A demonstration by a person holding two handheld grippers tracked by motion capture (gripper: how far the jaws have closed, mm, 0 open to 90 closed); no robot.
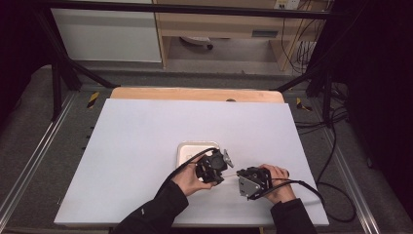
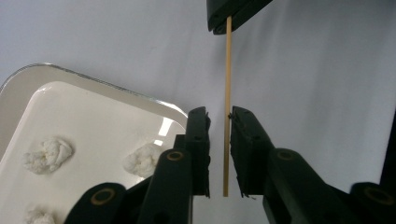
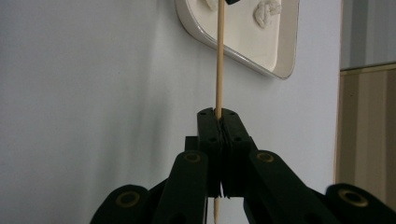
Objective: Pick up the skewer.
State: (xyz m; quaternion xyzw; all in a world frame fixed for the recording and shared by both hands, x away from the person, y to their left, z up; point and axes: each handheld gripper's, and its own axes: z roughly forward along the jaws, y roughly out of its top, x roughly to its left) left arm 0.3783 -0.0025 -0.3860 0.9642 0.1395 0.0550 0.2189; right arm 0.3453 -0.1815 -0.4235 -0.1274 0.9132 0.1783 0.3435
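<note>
A white sheet (image 1: 146, 161) covers nearly all of the table, leaving a strip of bare wood (image 1: 195, 94) along the far edge. A white tray (image 1: 187, 151) with rounded corners sits on the sheet a little right of the middle, toward the near edge. In the left gripper view the tray (image 2: 28, 88) holds small white cottony lumps (image 2: 48, 154), lying apart from one another on its floor; the right gripper view shows the tray's (image 3: 285, 46) rim and two of the lumps (image 3: 266, 10).

Two forearms in dark sleeves (image 1: 156, 214) come in from the near edge. The left hand (image 1: 187, 180) holds the left gripper (image 1: 225, 163) over the tray's near right corner, and the right hand (image 1: 277, 183) holds the right gripper (image 1: 239, 181) just right of it, above the bare sheet. The two grippers point at each other, their tips close together.

A thin wooden stick (image 1: 231, 174) spans the short gap between them. In the right gripper view the right gripper (image 3: 218, 114) has its jaws closed tight on the stick (image 3: 219, 56), which runs straight out toward the other gripper. In the left gripper view the left gripper (image 2: 219, 114) has its jaws narrowly apart with the stick (image 2: 228, 70) standing in the gap; it lies close against the right-hand pad, with clear daylight on the other side, so the jaws are not clamped on it.
</note>
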